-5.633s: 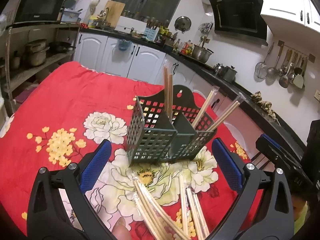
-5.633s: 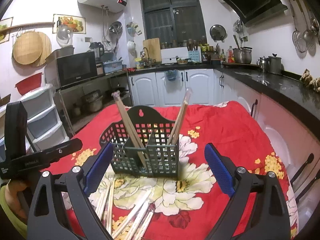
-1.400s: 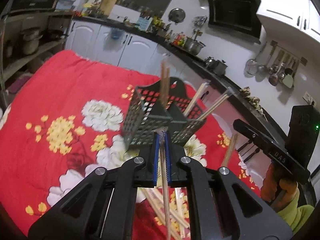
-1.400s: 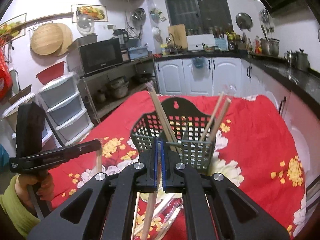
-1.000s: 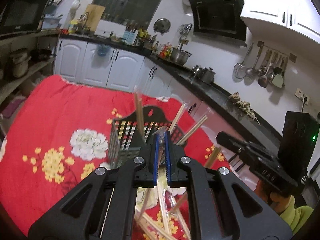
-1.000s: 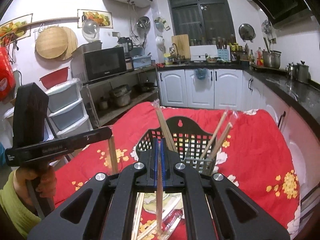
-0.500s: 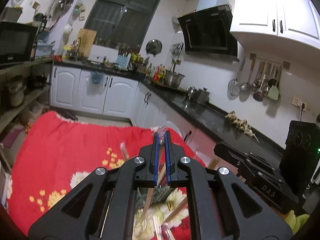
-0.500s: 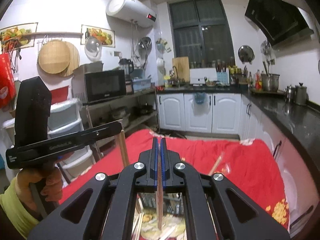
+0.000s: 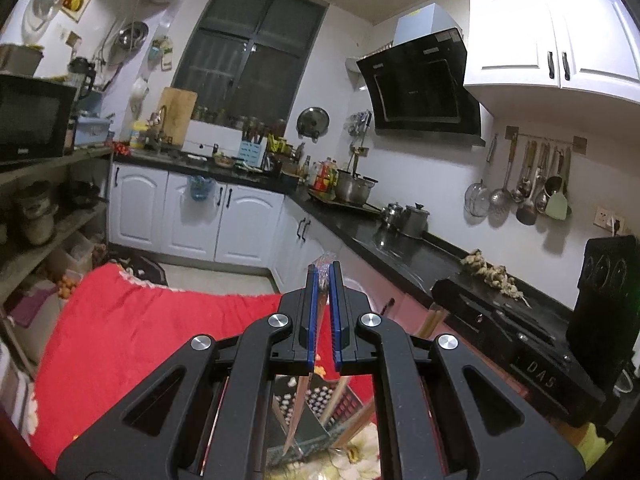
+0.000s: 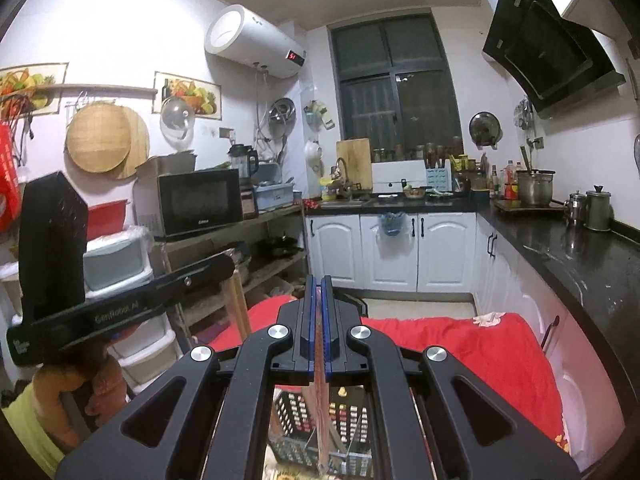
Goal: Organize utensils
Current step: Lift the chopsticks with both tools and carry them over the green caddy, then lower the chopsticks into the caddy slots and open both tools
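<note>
Wooden chopsticks hang from both grippers, each pair still in its clear wrapper. The left gripper [image 9: 323, 280] has its jaws pinched tight on one wrapped pair [image 9: 298, 412], whose long axis runs down from the jaws toward 6 o'clock, with the lower end over the basket [image 9: 316, 420]. The right gripper [image 10: 319, 288] has its jaws clamped on another wrapped pair [image 10: 322, 408], which also hangs close to upright above the same basket [image 10: 292, 412]. Both grippers sit above the dark slotted basket, about equally near it, so the coming move looks like a straight drop at 6 o'clock. Inside the basket, between its dividers, other chopsticks [image 9: 338, 394] lean toward 1 o'clock. It stands on the red flowered cloth [image 9: 120, 336] covering the bench. Beyond, at 12 o'clock, white cabinets [image 10: 400, 248] line the kitchen wall.
</note>
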Available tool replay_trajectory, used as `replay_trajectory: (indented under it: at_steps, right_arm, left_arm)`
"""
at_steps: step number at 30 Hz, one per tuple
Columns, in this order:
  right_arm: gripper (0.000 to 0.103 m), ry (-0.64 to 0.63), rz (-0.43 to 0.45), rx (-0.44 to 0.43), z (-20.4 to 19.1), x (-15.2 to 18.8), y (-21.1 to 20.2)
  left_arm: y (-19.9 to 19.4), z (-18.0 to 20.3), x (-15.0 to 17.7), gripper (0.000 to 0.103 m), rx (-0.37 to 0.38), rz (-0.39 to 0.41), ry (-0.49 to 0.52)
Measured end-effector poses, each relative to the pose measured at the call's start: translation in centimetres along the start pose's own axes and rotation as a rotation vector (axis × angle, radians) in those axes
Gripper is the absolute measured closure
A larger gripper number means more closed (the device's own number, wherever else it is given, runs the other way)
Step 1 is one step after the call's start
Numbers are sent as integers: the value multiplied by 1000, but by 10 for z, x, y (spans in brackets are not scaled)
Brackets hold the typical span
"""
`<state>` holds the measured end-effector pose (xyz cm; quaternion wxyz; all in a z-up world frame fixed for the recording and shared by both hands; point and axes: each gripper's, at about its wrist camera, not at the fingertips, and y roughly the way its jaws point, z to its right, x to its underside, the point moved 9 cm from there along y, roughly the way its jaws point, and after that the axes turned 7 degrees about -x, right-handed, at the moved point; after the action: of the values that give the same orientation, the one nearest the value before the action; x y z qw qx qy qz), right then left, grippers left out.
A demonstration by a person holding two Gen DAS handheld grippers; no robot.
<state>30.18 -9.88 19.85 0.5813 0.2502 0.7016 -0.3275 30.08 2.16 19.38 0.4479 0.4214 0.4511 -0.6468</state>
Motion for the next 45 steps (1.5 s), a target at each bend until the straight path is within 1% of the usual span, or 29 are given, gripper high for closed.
replay_trajectory:
  at_steps: [3, 8, 11, 15, 21, 27, 31, 32, 33, 34, 35, 36, 37, 39, 40, 42, 44, 45]
  right_arm:
    - [100, -7, 19, 6, 4, -3, 4]
    - [100, -3, 28, 22, 14, -2, 17]
    - [100, 5, 24, 33, 20, 3, 27]
    - [100, 34, -2, 35, 29, 14, 40]
    - [100, 43, -42, 48, 32, 33, 54]
    - [100, 56, -81, 57, 35, 52, 65]
    - [99, 62, -109, 78, 38, 65, 69]
    - [97, 59, -116, 85, 38, 69, 70]
    - [88, 57, -120, 94, 38, 72, 69]
    - [75, 56, -122, 101, 39, 75, 69]
    - [71, 57, -122, 106, 39, 78, 68]
    - [69, 60, -124, 105, 39, 81, 66]
    - [69, 62, -131, 104, 39, 84, 66]
    - [68, 63, -138, 107, 41, 88, 62]
    - [66, 63, -138, 109, 41, 89, 61]
    - [63, 63, -138, 108, 41, 90, 59]
    - [59, 62, -139, 108, 41, 91, 58]
    - [58, 61, -138, 110, 41, 90, 59]
  left_arm:
    - [3, 0, -3, 100, -20, 27, 20]
    - [14, -7, 3, 100, -41, 23, 26]
    - [24, -11, 9, 100, -43, 7, 21]
    - [39, -18, 23, 100, -44, -25, 21]
    - [55, -26, 41, 100, -52, -70, 13]
    - [65, -33, 59, 100, -56, -118, 9]
    - [68, -35, 69, 100, -58, -151, 8]
    - [68, -37, 71, 96, -61, -157, 6]
    - [68, -38, 73, 93, -61, -162, 2]
    - [67, -40, 76, 83, -62, -165, -4]
    - [66, -42, 77, 79, -63, -168, -9]
    - [65, -43, 79, 74, -65, -171, -13]
    - [63, -45, 81, 72, -65, -173, -19]
    - [59, -47, 82, 63, -62, -176, -29]
    - [58, -48, 83, 56, -63, -176, -33]
    - [53, -50, 83, 50, -58, -176, -49]
    - [50, -53, 84, 37, -55, -174, -61]
    - [47, -55, 84, 34, -59, -170, -69]
